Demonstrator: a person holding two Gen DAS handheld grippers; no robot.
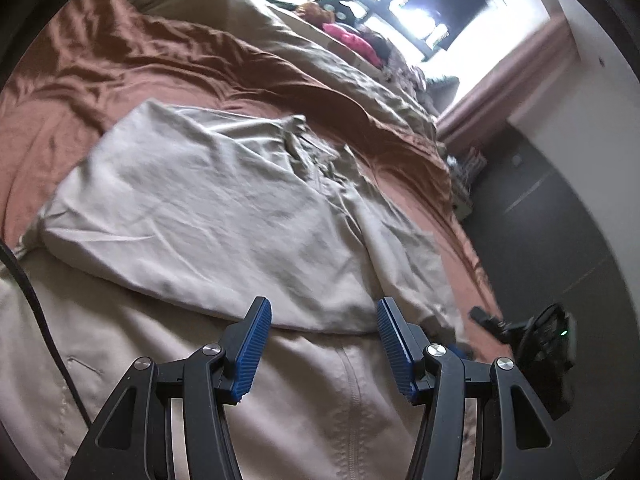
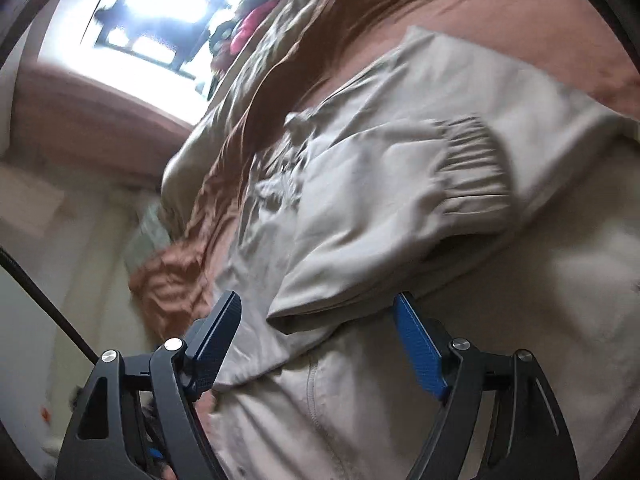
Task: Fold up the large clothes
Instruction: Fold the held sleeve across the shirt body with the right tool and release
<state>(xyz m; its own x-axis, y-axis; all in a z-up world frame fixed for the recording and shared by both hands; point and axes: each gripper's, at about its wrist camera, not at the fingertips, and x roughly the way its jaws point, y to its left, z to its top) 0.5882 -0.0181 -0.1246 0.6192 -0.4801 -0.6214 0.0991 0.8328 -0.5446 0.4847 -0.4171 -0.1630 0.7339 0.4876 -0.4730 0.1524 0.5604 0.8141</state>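
A large beige jacket (image 1: 208, 208) lies spread on the bed, part of it folded over itself. Its zipper (image 1: 352, 400) runs down toward me in the left wrist view. My left gripper (image 1: 323, 304) hovers open just over the folded edge, with nothing between its blue pads. In the right wrist view a sleeve with an elastic cuff (image 2: 472, 172) lies across the jacket body. My right gripper (image 2: 317, 298) stands open and wide. A fold of the sleeve (image 2: 320, 304) lies between its fingers, and the pads do not press on it.
The bed has a rust-brown sheet (image 1: 120, 80) and a rumpled tan duvet (image 1: 320, 52) beyond the jacket. A pile of clothes with a pink piece (image 1: 352, 40) sits under the bright window. Dark floor (image 1: 560, 240) runs along the bed's right edge. A black device with a green light (image 1: 552, 336) is there.
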